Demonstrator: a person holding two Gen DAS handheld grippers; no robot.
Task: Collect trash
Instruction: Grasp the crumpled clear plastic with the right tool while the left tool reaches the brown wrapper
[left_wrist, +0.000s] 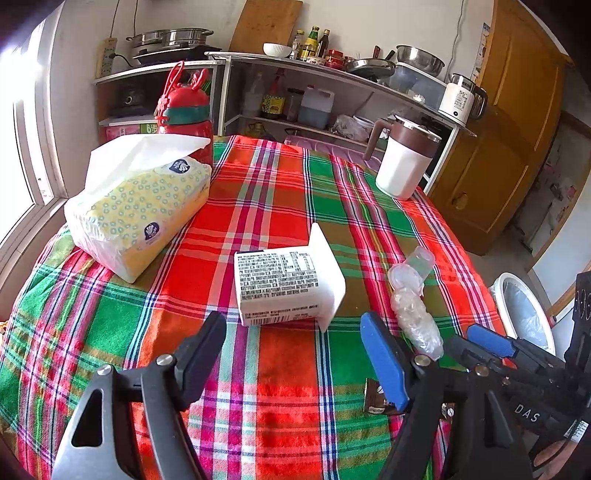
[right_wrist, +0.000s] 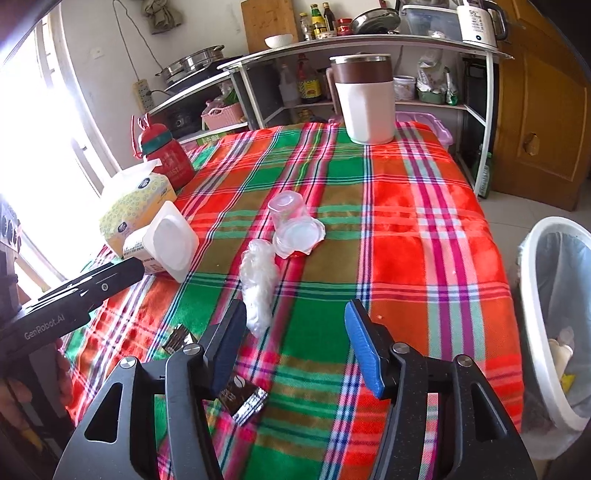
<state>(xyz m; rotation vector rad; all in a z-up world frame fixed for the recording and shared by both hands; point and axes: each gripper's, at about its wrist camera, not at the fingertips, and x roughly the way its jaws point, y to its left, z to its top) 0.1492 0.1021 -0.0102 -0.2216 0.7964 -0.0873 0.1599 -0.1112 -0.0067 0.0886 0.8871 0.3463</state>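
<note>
Both tongs are open and hold nothing: the left gripper (left_wrist: 293, 356) is just behind the white box (left_wrist: 288, 286), the right gripper (right_wrist: 295, 345) just behind the crumpled plastic (right_wrist: 258, 284)

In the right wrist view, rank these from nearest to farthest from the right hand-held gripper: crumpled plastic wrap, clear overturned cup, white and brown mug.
Measured from the right hand-held gripper:
1. Crumpled plastic wrap, just ahead, slightly left.
2. Clear overturned cup, mid-table, beyond the wrap.
3. White and brown mug, at the table's far edge.
</note>
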